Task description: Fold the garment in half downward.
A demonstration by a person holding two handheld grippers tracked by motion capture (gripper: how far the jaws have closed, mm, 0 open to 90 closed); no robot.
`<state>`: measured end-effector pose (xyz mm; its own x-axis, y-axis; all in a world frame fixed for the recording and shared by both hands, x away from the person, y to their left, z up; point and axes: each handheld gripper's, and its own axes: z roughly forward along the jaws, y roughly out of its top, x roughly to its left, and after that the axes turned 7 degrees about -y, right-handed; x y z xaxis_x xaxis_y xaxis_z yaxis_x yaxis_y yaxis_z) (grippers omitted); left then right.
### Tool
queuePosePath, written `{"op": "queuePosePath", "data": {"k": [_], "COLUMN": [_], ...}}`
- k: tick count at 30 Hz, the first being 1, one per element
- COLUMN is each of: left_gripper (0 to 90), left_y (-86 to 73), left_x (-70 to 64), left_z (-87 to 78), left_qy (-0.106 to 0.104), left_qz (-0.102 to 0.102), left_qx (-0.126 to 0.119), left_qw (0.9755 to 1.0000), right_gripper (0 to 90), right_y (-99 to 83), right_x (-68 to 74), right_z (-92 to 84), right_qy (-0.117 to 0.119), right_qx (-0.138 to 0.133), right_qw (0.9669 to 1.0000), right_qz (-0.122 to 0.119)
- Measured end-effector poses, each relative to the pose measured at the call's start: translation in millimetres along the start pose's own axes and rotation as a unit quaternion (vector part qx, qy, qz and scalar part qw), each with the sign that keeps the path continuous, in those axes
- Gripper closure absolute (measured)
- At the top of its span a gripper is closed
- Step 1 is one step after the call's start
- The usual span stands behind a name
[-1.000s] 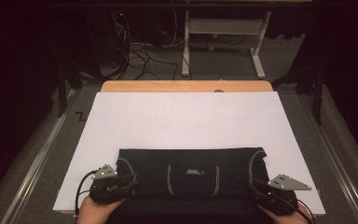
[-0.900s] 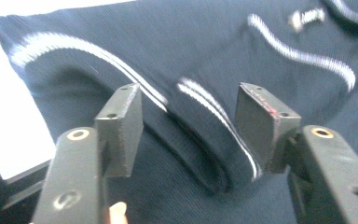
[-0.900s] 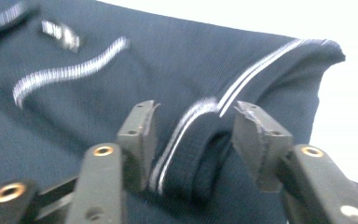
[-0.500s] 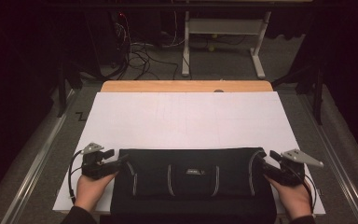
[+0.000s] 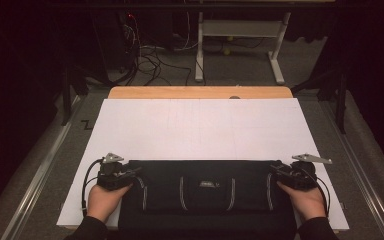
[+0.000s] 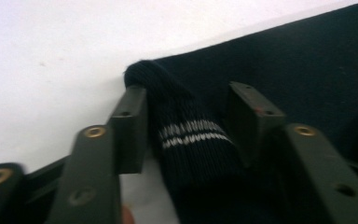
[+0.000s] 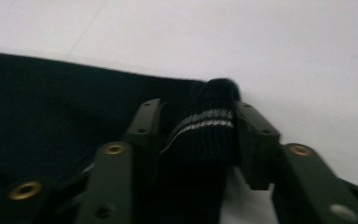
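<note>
With the folded black sweater [image 5: 207, 197] lying at the near edge of the white table [image 5: 200, 130], the left gripper [image 6: 186, 121] and right gripper [image 7: 200, 135], jaws just closing, each pinch a striped cuff, ready for lifting both together.

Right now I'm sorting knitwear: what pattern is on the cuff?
Dark navy cuff with two thin white stripes, clearest in the left gripper view.

black knit garment [image 5: 207, 197] with white stripes, on a white sheet [image 5: 200, 127].
</note>
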<state>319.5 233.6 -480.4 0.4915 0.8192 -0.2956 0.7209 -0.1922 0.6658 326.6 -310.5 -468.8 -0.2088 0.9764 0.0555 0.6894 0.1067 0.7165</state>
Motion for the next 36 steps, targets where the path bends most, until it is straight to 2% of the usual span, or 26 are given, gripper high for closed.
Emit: {"op": "queuePosePath", "data": {"k": [1,3,5,8,10,11,12,14,16,17,19,28,30,32,36], "left_gripper": [56.0,65.7,68.9,71.2,72.0,72.1,72.1,72.7,73.1,73.2,73.5,74.1,74.0,74.0,74.0], "left_y": [-0.6,-1.5,-1.9,-2.7,-0.9,-0.9,0.3,4.4,11.5,13.9,20.3,50.3,60.4,68.3,85.6], "left_x": [-0.3,0.8,2.7,3.7,0.9,0.9,-0.7,-3.6,-9.3,-9.9,-8.6,-5.3,-5.5,-5.1,1.4], "left_z": [0.2,0.4,-0.8,-5.0,-11.5,-11.5,-13.5,-17.6,-22.7,-23.8,-24.4,-19.1,-18.1,-16.2,-12.0], "left_qy": [-0.006,-0.028,-0.039,-0.051,-0.052,-0.052,-0.049,-0.055,-0.042,-0.04,-0.042,-0.017,0.003,0.014,0.028], "left_qz": [-0.001,-0.007,-0.009,-0.016,-0.016,-0.016,-0.011,0.0,0.029,0.032,0.029,0.035,0.047,0.054,0.047], "left_qx": [-0.001,-0.004,-0.006,-0.031,-0.063,-0.063,-0.069,-0.077,-0.085,-0.088,-0.093,-0.094,-0.089,-0.086,-0.085], "left_qw": [1.0,0.9996,0.9992,0.9981,0.9965,0.9965,0.9964,0.9955,0.9951,0.9948,0.9943,0.9948,0.9949,0.9947,0.9949], "right_gripper": [70.2,76.4,78.5,79.4,79.6,79.6,79.8,80.0,80.3,80.5,80.7,81.0,81.0,81.0,81.0], "right_y": [-1.1,-2.6,-2.9,-3.8,-2.6,-2.6,-1.6,0.8,4.3,7.8,12.6,39.5,45.2,52.0,65.2], "right_x": [0.5,2.9,5.7,7.9,8.9,8.9,9.1,11.0,13.3,13.9,14.7,15.8,16.1,15.5,12.8], "right_z": [-0.5,-1.4,-2.6,-5.6,-11.7,-11.7,-14.0,-18.1,-20.5,-21.4,-22.6,-24.3,-24.3,-22.9,-15.0], "right_qy": [0.01,0.019,0.013,0.005,-0.004,-0.004,-0.007,-0.012,-0.02,-0.021,-0.024,-0.038,-0.042,-0.048,-0.055], "right_qx": [-0.002,-0.004,-0.011,-0.027,-0.049,-0.049,-0.06,-0.075,-0.087,-0.095,-0.101,-0.119,-0.123,-0.129,-0.135], "right_qw": [0.9999,0.9998,0.9995,0.9984,0.9974,0.9974,0.9968,0.9954,0.9937,0.9926,0.9918,0.9881,0.9871,0.9857,0.9849], "right_qz": [-0.003,-0.009,-0.027,-0.05,-0.052,-0.052,-0.053,-0.059,-0.068,-0.072,-0.074,-0.09,-0.094,-0.097,-0.093]}}
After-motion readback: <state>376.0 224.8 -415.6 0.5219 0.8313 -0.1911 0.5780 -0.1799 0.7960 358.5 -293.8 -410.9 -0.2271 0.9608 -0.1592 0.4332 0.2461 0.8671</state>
